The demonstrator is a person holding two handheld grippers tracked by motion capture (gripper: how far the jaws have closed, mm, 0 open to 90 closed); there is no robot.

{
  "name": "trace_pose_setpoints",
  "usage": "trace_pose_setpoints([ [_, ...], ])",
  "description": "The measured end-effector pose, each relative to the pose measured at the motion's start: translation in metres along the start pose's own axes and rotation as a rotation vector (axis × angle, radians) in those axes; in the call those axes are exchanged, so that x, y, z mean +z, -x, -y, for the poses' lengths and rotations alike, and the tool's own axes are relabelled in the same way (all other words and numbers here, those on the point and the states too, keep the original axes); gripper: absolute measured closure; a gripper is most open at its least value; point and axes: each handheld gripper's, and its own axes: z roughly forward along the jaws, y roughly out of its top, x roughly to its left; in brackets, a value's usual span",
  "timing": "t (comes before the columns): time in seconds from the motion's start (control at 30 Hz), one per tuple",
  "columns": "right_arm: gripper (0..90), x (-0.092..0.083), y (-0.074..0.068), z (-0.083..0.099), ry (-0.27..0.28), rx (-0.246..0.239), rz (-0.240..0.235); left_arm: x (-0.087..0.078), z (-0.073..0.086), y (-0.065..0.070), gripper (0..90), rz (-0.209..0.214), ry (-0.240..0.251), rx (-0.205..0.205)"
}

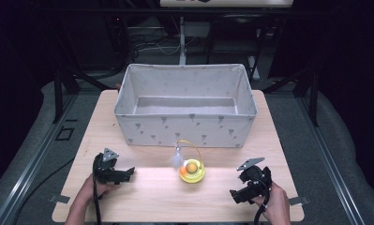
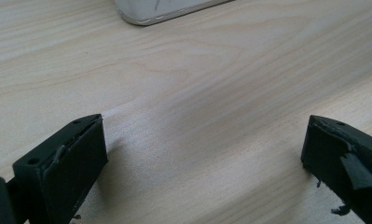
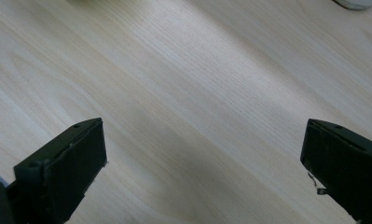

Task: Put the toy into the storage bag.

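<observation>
A small yellow toy (image 1: 192, 171) with an orange ball, a thin yellow hoop and a white feather sits on the wooden table (image 1: 147, 192), just in front of a white fabric bin (image 1: 185, 105). My left gripper (image 1: 123, 174) rests low at the toy's left, held by a hand, jaws wide apart over bare wood (image 2: 202, 140). To the toy's right, near the front edge, my right gripper (image 1: 236, 194) is likewise open, with nothing between its jaws (image 3: 202, 154). A corner of the bin (image 2: 165, 10) shows at the top of the left gripper view.
The bin (image 1: 185, 105) takes up the far half of the table and looks empty inside. Metal frame rails and cables run along the floor on both sides. Strips of tape mark the table's front corners.
</observation>
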Motion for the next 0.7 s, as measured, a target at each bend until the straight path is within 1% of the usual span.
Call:
trace_pose_setpoints([
  [0.03, 0.1, 0.000, -0.001, -0.001, 0.005, 0.003, -0.005, 0.000, 0.000, 0.000, 0.1, 0.000, 0.001, -0.001],
  [0.13, 0.1, -0.001, -0.003, -0.004, -0.004, -0.009, 0.000, 0.000, 0.000, 0.000, 0.1, -0.002, 0.002, -0.001],
  [0.17, 0.1, -0.001, -0.005, -0.005, 0.003, -0.006, -0.010, 0.000, 0.000, 0.000, 0.1, -0.001, 0.004, -0.003],
  [0.3, 0.1, -0.004, -0.008, -0.011, -0.007, -0.022, -0.012, 0.000, 0.000, 0.000, 0.1, -0.001, 0.002, -0.001],
  [0.33, 0.1, -0.004, -0.009, -0.013, -0.002, -0.020, -0.012, 0.000, 0.000, 0.000, 0.1, -0.001, 0.002, -0.001],
  [0.37, 0.1, -0.005, -0.009, -0.014, -0.009, -0.027, -0.007, 0.000, 0.000, 0.000, 0.1, -0.001, 0.002, -0.001],
  [0.4, 0.1, -0.005, -0.010, -0.016, 0.000, -0.028, -0.017, 0.000, 0.000, 0.000, 0.1, -0.001, 0.003, -0.003],
  [0.43, 0.1, -0.006, -0.011, -0.018, -0.010, -0.035, -0.017, 0.000, 0.000, 0.000, 0.1, -0.001, 0.004, -0.003],
  [0.47, 0.1, -0.006, -0.012, -0.020, -0.004, -0.039, -0.014, 0.000, 0.000, 0.000, 0.1, -0.001, 0.002, -0.001],
  [0.53, 0.1, -0.008, -0.014, -0.023, 0.000, -0.043, -0.028, 0.000, 0.000, 0.000, 0.1, -0.001, 0.002, -0.001],
  [0.57, 0.1, -0.008, -0.015, -0.025, 0.000, -0.047, -0.026, 0.000, 0.000, 0.000, 0.1, -0.001, 0.002, -0.001],
  [0.67, 0.1, -0.009, -0.018, -0.031, -0.011, -0.065, -0.027, 0.000, 0.000, 0.000, 0.1, -0.001, 0.002, -0.001],
  [0.7, 0.1, -0.008, -0.019, -0.032, -0.003, -0.068, -0.034, 0.000, 0.000, 0.000, 0.1, -0.001, 0.002, -0.001],
])
